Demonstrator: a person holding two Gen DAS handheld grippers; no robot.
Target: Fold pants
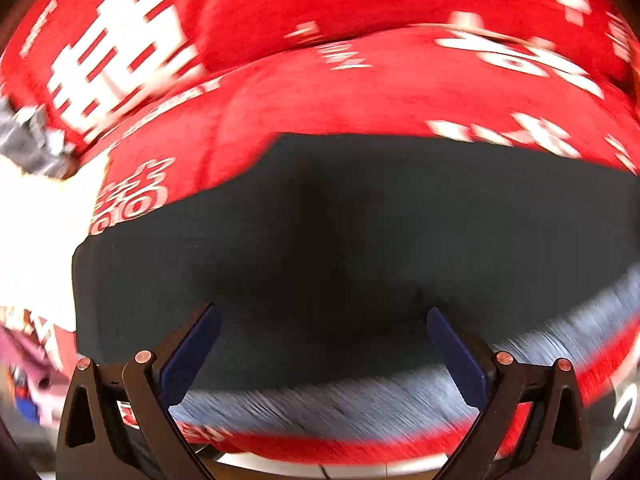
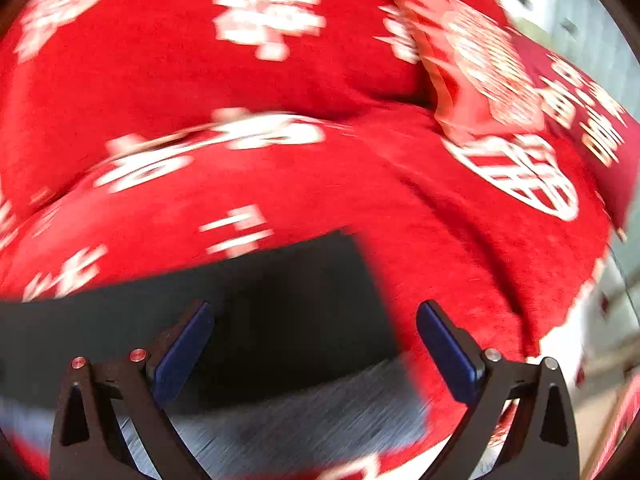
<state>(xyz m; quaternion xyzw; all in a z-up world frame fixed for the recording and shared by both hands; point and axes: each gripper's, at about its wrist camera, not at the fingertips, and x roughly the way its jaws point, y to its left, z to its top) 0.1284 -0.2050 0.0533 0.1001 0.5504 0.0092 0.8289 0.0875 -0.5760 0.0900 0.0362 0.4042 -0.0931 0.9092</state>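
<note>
Dark navy pants [image 1: 340, 240] lie flat on a red blanket with white characters [image 1: 320, 88]. A paler grey-blue band of the pants [image 1: 340, 400] runs along their near edge. My left gripper [image 1: 324, 320] is open, hovering over the pants near that edge, holding nothing. In the right wrist view the pants [image 2: 260, 300] end at a right edge, with the grey band [image 2: 300, 428] nearest. My right gripper [image 2: 316, 316] is open over that right end, its right finger over the red blanket [image 2: 280, 184]. Both views are motion-blurred.
A red cushion with white pattern [image 2: 492, 64] rests on the blanket at upper right. A white surface [image 1: 36, 232] and grey cloth [image 1: 28, 144] show at the left. The blanket's edge [image 2: 592, 280] drops off at the right.
</note>
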